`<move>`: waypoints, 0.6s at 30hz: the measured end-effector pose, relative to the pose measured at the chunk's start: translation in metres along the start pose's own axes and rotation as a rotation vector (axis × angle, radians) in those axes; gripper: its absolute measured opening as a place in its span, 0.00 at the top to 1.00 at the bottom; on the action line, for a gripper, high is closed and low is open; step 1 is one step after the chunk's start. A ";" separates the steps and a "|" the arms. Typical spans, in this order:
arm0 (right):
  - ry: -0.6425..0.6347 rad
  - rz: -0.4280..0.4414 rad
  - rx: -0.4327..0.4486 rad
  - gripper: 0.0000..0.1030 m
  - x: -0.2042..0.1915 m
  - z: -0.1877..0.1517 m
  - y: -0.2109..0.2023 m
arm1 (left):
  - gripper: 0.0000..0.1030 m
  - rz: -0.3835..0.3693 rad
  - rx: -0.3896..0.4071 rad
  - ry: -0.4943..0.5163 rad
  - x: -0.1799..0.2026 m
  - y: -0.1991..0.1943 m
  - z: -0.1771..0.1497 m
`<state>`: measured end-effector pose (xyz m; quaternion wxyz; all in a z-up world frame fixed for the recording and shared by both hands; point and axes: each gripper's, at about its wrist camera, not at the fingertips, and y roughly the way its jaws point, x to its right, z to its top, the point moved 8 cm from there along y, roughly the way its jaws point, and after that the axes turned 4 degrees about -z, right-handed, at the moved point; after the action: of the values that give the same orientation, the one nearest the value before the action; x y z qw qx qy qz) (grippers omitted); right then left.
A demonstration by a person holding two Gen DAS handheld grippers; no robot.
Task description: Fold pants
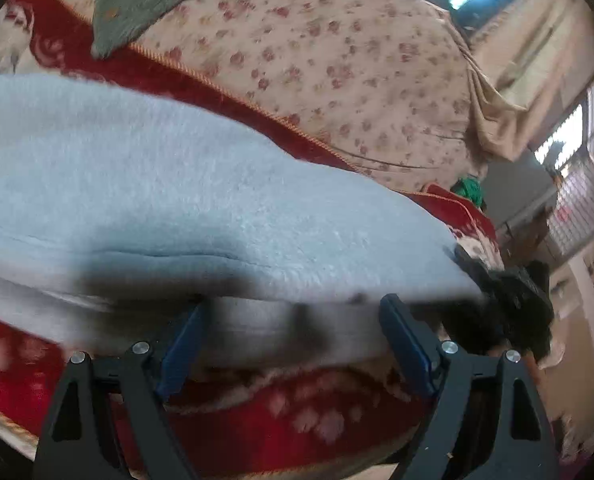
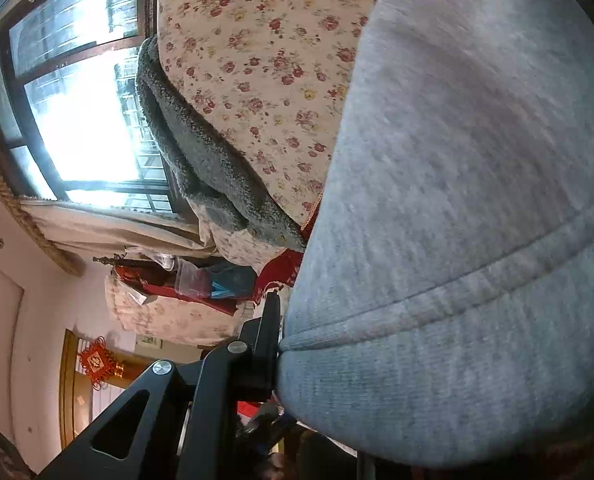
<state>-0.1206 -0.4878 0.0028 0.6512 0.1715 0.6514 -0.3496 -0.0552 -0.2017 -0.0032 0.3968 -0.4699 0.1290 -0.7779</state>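
The left hand-held gripper (image 1: 293, 336) stands with its jaws wide apart at the edge of the grey sweatpants (image 1: 169, 184), which lie on the red blanket (image 1: 281, 420) on the bed; a shallow bite could slip. The right hand-held gripper (image 2: 277, 344) appears clamped on the ribbed cuff (image 2: 437, 380); pulling could drag the layers askew.
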 end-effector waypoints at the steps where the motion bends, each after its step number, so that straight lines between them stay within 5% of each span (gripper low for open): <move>1: 0.002 0.003 -0.001 0.82 0.000 -0.002 0.001 | 0.17 -0.002 0.000 -0.020 -0.002 0.008 0.002; 8: 0.008 -0.041 0.059 0.77 0.017 -0.004 -0.010 | 0.21 -0.051 0.072 -0.159 -0.010 0.024 0.015; 11: -0.008 -0.052 0.121 0.66 0.023 0.000 -0.021 | 0.60 -0.014 0.060 -0.149 -0.018 0.024 0.017; 13: 0.021 -0.096 0.161 0.39 0.033 0.007 -0.023 | 0.71 -0.026 0.041 -0.180 -0.026 0.027 0.015; 14: 0.064 -0.108 0.213 0.38 0.041 0.013 -0.028 | 0.77 -0.033 0.036 -0.203 -0.031 0.027 0.014; 17: 0.123 -0.049 0.273 0.51 0.051 0.042 -0.026 | 0.80 -0.045 0.024 -0.195 -0.030 0.025 0.014; 18: 0.111 -0.057 0.283 0.74 0.051 0.047 -0.024 | 0.80 -0.042 0.021 -0.178 -0.025 0.025 0.014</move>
<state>-0.1078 -0.5484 -0.0364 0.5731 0.2621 0.6353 -0.4463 -0.0254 -0.1967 -0.0263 0.3953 -0.5356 0.0755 -0.7425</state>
